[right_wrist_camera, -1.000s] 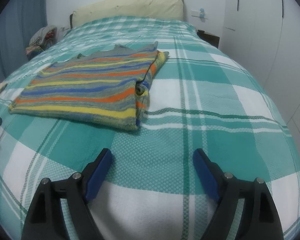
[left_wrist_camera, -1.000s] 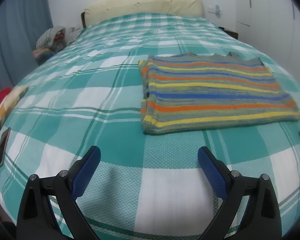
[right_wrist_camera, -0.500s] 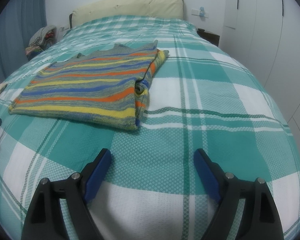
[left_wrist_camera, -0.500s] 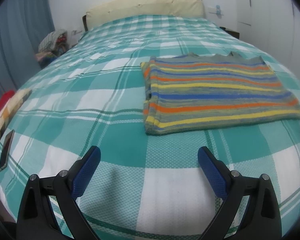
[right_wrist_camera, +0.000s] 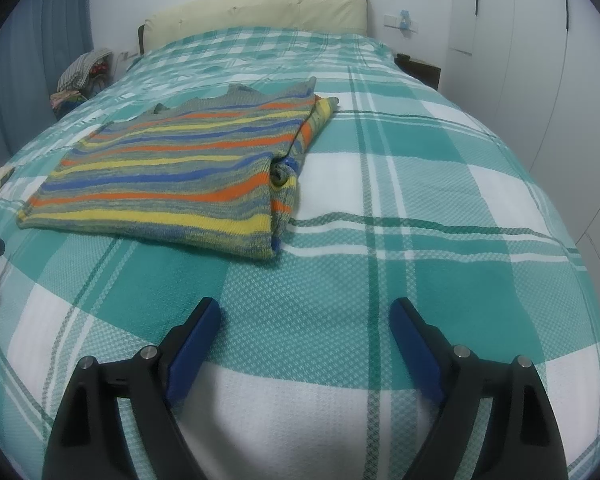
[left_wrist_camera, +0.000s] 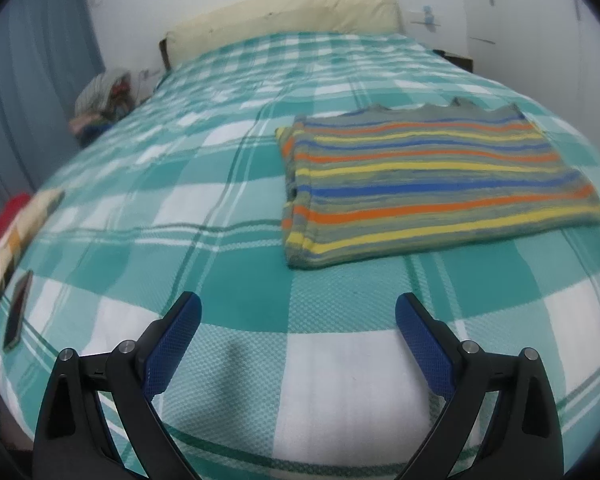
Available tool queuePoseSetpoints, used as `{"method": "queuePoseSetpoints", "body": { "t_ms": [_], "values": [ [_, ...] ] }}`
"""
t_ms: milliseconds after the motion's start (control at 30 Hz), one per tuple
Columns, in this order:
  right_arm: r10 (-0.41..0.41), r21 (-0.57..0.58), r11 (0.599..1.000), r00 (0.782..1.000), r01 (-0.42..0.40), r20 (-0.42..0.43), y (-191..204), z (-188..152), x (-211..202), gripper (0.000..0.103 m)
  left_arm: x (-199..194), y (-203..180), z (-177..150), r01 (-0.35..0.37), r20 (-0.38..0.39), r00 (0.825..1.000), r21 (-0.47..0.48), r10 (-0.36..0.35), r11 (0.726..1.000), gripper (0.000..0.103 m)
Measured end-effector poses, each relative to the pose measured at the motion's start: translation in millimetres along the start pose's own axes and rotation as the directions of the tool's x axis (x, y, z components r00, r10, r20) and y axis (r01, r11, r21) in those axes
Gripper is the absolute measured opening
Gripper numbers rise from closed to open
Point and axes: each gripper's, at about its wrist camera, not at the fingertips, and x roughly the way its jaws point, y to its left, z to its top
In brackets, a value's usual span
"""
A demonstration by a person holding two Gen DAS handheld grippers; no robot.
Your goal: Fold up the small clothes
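A striped knit sweater (left_wrist_camera: 428, 184) in grey, yellow, orange and blue lies folded flat on the teal-and-white checked bedspread (left_wrist_camera: 204, 216). In the right wrist view the same sweater (right_wrist_camera: 180, 176) sits up and to the left. My left gripper (left_wrist_camera: 298, 308) is open above bare bedspread, short of the sweater's near left corner, with nothing between its blue pads. My right gripper (right_wrist_camera: 304, 312) is also open over bare bedspread, near the sweater's near right corner, and holds nothing.
A cream headboard cushion (left_wrist_camera: 284, 12) runs along the far wall. A dark phone (left_wrist_camera: 18, 316) and a folded checked cloth (left_wrist_camera: 16, 240) lie at the bed's left edge. A pile of clothes (right_wrist_camera: 82, 76) sits far left; white wardrobe doors (right_wrist_camera: 540, 60) stand at the right.
The left wrist view has shifted slightly, so the sweater sits a little more to the right and the bed's left side shows more. The right view and both grippers' jaws look unchanged.
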Motion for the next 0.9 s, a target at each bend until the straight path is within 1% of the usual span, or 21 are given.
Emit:
{"method": "queuePoseSetpoints", "body": {
  "t_ms": [100, 200, 233, 267, 300, 333, 367, 400, 467, 500, 567, 600, 667, 700, 767, 800, 833, 867, 900],
  "values": [
    [0.027, 0.041, 0.999, 1.000, -0.027, 0.001, -6.6, 7.7, -10.0, 0.086, -13.0, -17.4, -0.9, 0.048, 0.021, 0.999, 0.074, -0.050, 0.996, 0.098],
    [0.106, 0.096, 0.989, 0.994, -0.109, 0.027, -19.1, 25.6, -20.8, 0.086, -19.0, -52.8, 10.2, 0.168, 0.003, 0.985, 0.176, -0.171, 0.970, 0.098],
    [0.128, 0.108, 0.986, 0.991, -0.130, 0.027, -23.6, 34.7, -20.8, 0.086, -20.6, -71.9, 17.5, 0.224, -0.007, 0.974, 0.214, -0.228, 0.951, 0.098],
    [0.151, 0.119, 0.981, 0.988, -0.153, 0.024, -29.1, 46.3, -18.7, 0.086, -21.8, -84.8, 23.0, 0.254, -0.009, 0.966, 0.235, -0.259, 0.938, 0.098],
    [0.175, 0.134, 0.975, 0.984, -0.177, 0.022, -35.7, 59.2, -14.4, 0.086, -22.4, -106.3, 30.9, 0.297, -0.016, 0.952, 0.272, -0.304, 0.915, 0.098],
    [0.194, 0.150, 0.969, 0.981, -0.195, 0.017, -41.2, 69.8, -9.5, 0.086, -21.8, -121.7, 35.7, 0.323, -0.024, 0.943, 0.300, -0.332, 0.897, 0.098],
    [0.226, 0.171, 0.960, 0.974, -0.224, 0.009, -48.0, 82.6, -1.3, 0.086, -19.7, -146.6, 42.8, 0.355, -0.035, 0.930, 0.347, -0.367, 0.868, 0.098],
    [0.264, 0.187, 0.948, 0.965, -0.259, -0.001, -54.5, 94.5, 8.3, 0.086, -16.7, -168.1, 47.8, 0.364, -0.036, 0.924, 0.391, -0.381, 0.845, 0.098],
    [0.343, 0.221, 0.919, 0.938, -0.325, -0.047, -67.2, 118.0, 37.5, 0.086, -7.7, -205.0, 54.5, 0.354, -0.034, 0.923, 0.460, -0.382, 0.814, 0.098],
    [0.370, 0.236, 0.908, 0.927, -0.346, -0.067, -71.3, 125.0, 50.0, 0.086, -1.6, -220.3, 57.2, 0.355, -0.045, 0.923, 0.478, -0.382, 0.803, 0.098],
    [0.435, 0.280, 0.878, 0.890, -0.388, -0.134, -80.8, 140.4, 84.8, 0.085, 9.4, -244.0, 60.6, 0.373, -0.076, 0.918, 0.494, -0.389, 0.785, 0.098],
    [0.456, 0.297, 0.867, 0.877, -0.400, -0.151, -84.3, 145.4, 97.1, 0.081, 13.4, -252.4, 61.2, 0.380, -0.085, 0.916, 0.502, -0.392, 0.777, 0.097],
    [0.488, 0.315, 0.849, 0.858, -0.423, -0.162, -88.8, 156.0, 118.1, 0.078, 21.1, -269.6, 60.8, 0.384, -0.095, 0.913, 0.532, -0.397, 0.755, 0.093],
    [0.511, 0.321, 0.835, 0.845, -0.446, -0.158, -89.5, 162.4, 126.3, 0.078, 22.5, -274.7, 60.5, 0.383, -0.090, 0.912, 0.542, -0.401, 0.748, 0.090],
    [0.558, 0.333, 0.807, 0.815, -0.488, -0.158, -88.3, 174.3, 140.4, 0.077, 23.0, -279.4, 62.6, 0.399, -0.089, 0.903, 0.538, -0.421, 0.743, 0.083],
    [0.575, 0.335, 0.797, 0.802, -0.503, -0.163, -85.9, 180.3, 147.9, 0.073, 23.1, -279.3, 63.9, 0.415, -0.096, 0.896, 0.527, -0.433, 0.741, 0.075],
    [0.582, 0.332, 0.794, 0.794, -0.509, -0.177, -81.6, 186.9, 156.6, 0.070, 24.8, -278.6, 65.4, 0.438, -0.111, 0.887, 0.509, -0.448, 0.742, 0.062],
    [0.582, 0.328, 0.796, 0.792, -0.509, -0.183, -77.3, 192.3, 163.7, 0.064, 25.3, -277.8, 65.7, 0.441, -0.111, 0.886, 0.498, -0.450, 0.747, 0.053],
    [0.584, 0.327, 0.795, 0.789, -0.510, -0.189, -75.2, 195.8, 168.9, 0.054, 25.8, -275.6, 66.3, 0.440, -0.105, 0.887, 0.484, -0.449, 0.756, 0.029]
  ]
}}
